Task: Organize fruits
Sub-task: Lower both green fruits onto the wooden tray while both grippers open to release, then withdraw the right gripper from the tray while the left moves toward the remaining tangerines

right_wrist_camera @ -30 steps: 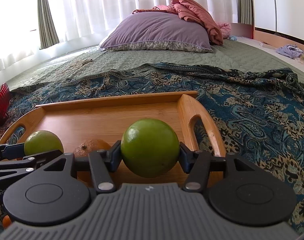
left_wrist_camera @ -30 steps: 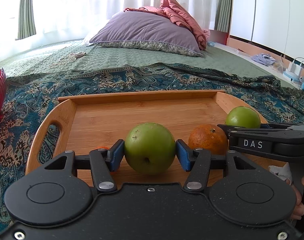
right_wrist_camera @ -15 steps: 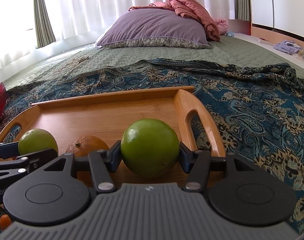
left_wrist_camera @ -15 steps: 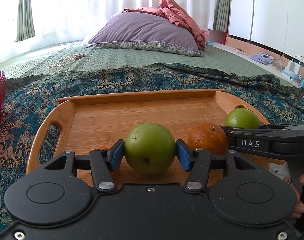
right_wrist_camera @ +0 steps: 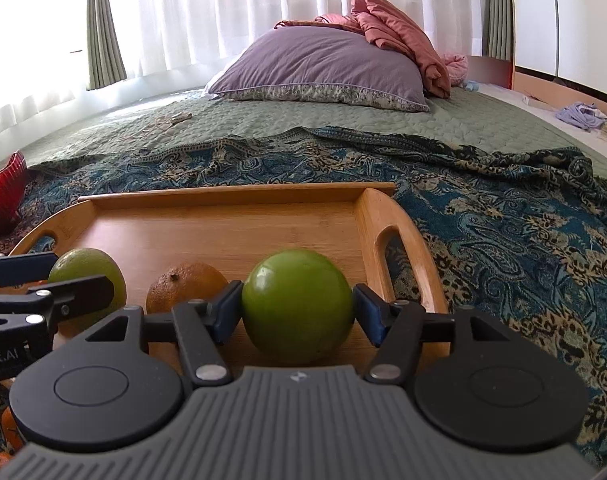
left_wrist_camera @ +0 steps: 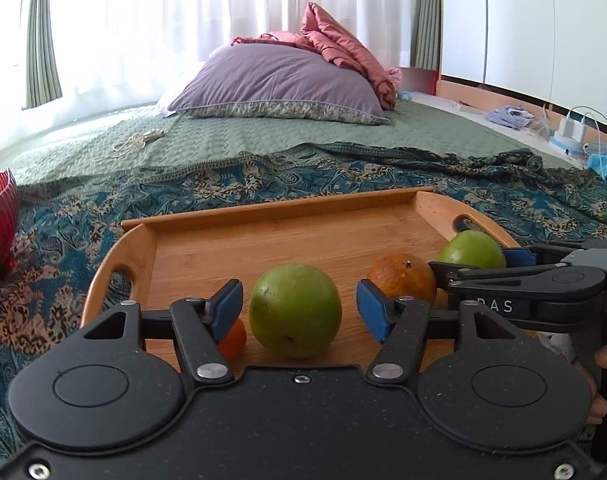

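While the left gripper (left_wrist_camera: 299,312) stands spread — a gap shows between each blue pad and the green apple (left_wrist_camera: 295,315) resting on the wooden tray (left_wrist_camera: 263,240) — the right gripper (right_wrist_camera: 297,310) has its pads against the second green apple (right_wrist_camera: 297,306), though a firm pinch cannot be confirmed. An orange (left_wrist_camera: 402,278) sits on the tray between the two apples, and a smaller orange fruit (left_wrist_camera: 233,340) shows behind the left pad.

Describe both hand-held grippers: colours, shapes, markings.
Left hand-held gripper: speckled black flat body, two round discs, silver screws, black linkage fingers with blue pads. Right hand-held gripper: same black discs and linkages, blue pads, but a grey ribbed centre plate with a small logo. Seen side-on from the left camera, it carries white "DAS" lettering and a red-edged label.
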Tool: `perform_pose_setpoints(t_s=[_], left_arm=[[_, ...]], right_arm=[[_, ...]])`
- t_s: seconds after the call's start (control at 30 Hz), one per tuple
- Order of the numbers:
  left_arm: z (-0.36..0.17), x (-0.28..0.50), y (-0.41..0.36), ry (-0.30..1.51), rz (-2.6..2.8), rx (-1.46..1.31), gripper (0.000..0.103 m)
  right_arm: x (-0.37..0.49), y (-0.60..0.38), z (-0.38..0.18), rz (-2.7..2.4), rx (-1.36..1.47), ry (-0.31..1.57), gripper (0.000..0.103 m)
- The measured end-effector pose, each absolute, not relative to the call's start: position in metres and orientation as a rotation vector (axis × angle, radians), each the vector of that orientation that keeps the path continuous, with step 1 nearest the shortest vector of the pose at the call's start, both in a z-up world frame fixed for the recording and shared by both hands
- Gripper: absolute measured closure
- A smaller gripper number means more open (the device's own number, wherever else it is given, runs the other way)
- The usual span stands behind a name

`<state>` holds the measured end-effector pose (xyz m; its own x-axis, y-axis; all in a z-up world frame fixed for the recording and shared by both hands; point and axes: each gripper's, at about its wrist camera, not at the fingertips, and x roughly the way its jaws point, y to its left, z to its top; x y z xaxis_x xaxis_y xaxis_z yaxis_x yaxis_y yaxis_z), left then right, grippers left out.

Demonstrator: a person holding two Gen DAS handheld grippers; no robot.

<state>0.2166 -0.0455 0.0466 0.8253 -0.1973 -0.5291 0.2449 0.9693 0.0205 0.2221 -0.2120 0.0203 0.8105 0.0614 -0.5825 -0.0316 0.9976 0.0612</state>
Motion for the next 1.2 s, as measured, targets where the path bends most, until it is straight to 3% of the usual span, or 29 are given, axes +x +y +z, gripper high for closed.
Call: perform_pose_setpoints(t_s=[0.13, 0.6, 1.2], left_arm=[[0.049, 0.203, -0.041, 0.539, -0.242, 0.089, 0.033], [0.05, 0.134, -0.021, 0.49, -0.249, 0.045, 0.02], [0.035, 0.078, -0.009, 0.527, -0.247, 0.056, 0.014]], right_arm=[[0.209, -0.215, 0.024, 0.053, 0.051, 0.608, 0.024], [0.149, -0.215, 0.034, 0.102, 0.023, 0.535, 0.017], [0.096, -0.193, 0.023, 0.243, -0.077, 0.516, 0.007]])
